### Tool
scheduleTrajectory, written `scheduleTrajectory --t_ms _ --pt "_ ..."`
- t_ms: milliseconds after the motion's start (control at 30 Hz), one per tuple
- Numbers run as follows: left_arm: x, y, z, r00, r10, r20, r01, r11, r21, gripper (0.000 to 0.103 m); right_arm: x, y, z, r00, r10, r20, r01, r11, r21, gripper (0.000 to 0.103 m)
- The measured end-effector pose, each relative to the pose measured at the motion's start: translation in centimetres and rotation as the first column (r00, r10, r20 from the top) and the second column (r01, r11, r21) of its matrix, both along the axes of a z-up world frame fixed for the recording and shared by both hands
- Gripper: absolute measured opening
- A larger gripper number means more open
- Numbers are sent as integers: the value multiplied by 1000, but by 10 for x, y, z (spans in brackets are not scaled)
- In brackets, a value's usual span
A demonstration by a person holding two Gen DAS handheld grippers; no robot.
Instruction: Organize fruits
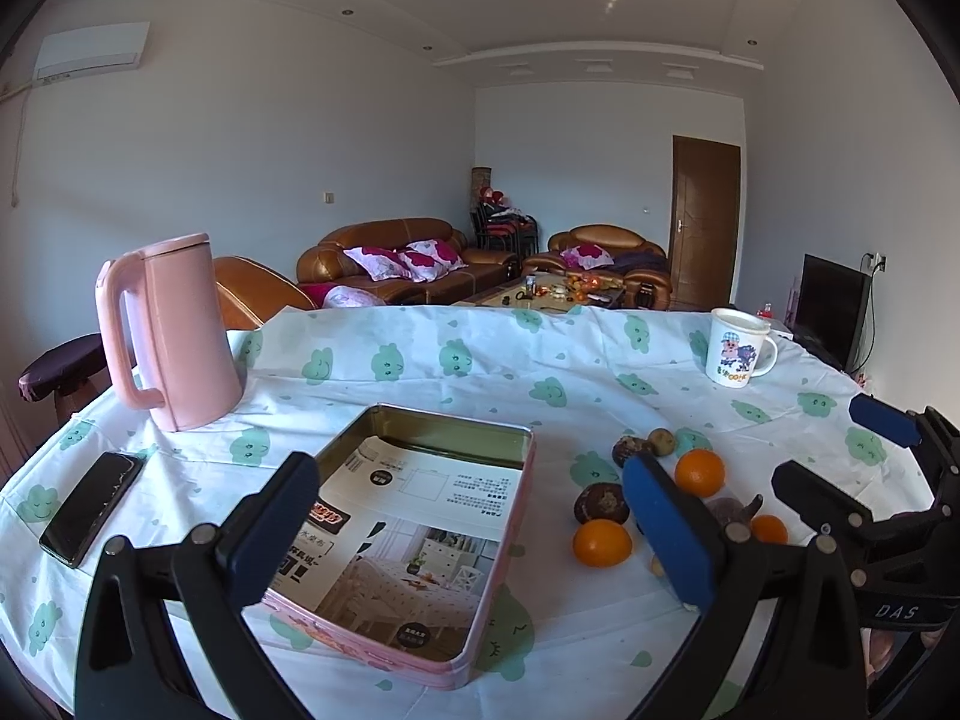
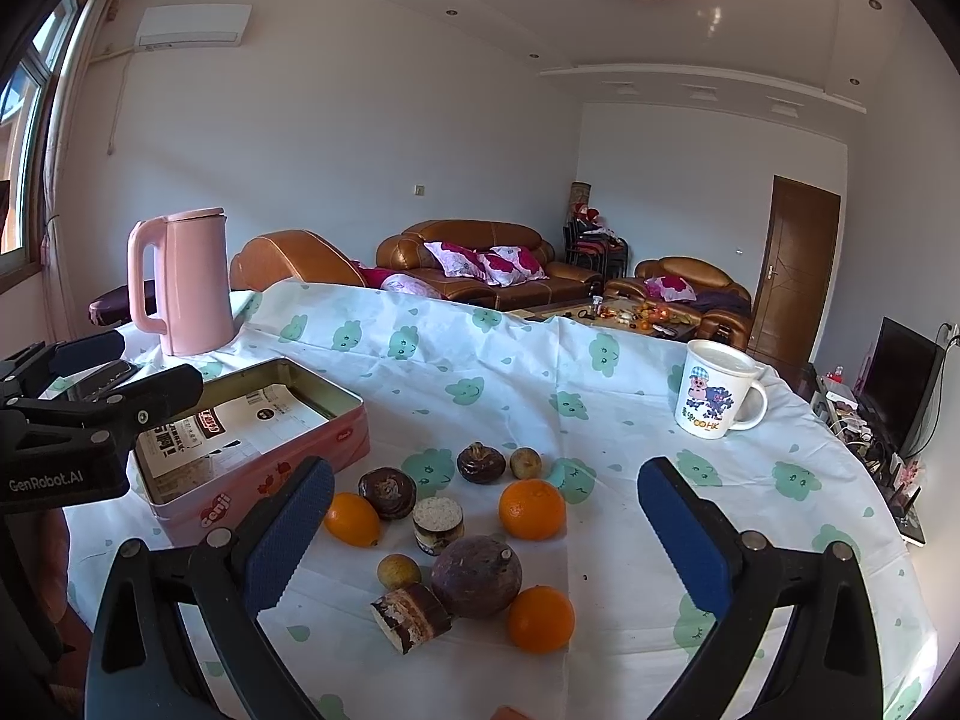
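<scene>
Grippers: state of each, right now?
Left gripper: open, holding nothing, over the tin.
Right gripper: open, holding nothing, over the fruit.

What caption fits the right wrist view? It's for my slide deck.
Open right tool hovers over oranges, dark fruits and cake pieces beside a pink tin.

Three oranges lie on the worktop: one at the left (image 2: 352, 519), one in the middle (image 2: 531, 509) and one nearest the camera (image 2: 540, 619). Three dark round fruits are among them, a large one (image 2: 477, 576) and two smaller (image 2: 481, 463) (image 2: 387, 492), with two small brownish fruits (image 2: 526, 462) (image 2: 398, 570) and two layered cake pieces (image 2: 438, 525) (image 2: 411, 617). There is one pink tin (image 2: 345, 438), one pink kettle (image 2: 195, 282), one printed mug (image 2: 717, 397) and one phone (image 1: 91, 507).
</scene>
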State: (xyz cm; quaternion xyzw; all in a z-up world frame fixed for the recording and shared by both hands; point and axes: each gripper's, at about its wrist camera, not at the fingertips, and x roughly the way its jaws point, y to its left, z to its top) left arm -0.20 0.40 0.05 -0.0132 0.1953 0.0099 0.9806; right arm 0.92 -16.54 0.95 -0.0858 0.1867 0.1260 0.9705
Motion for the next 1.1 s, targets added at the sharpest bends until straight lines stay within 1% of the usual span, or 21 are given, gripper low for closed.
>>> scheduleTrajectory --t_ms 67,1100 --pt "1 5 3 1000 3 0 -3 1000 -4 103 0 0 0 1000 0 -2 0 1000 -1 102" --pt "1 6 2 1000 4 -1 -4 1000 -2 103 0 2 -10 1000 -2 -18 2 1000 -4 102"
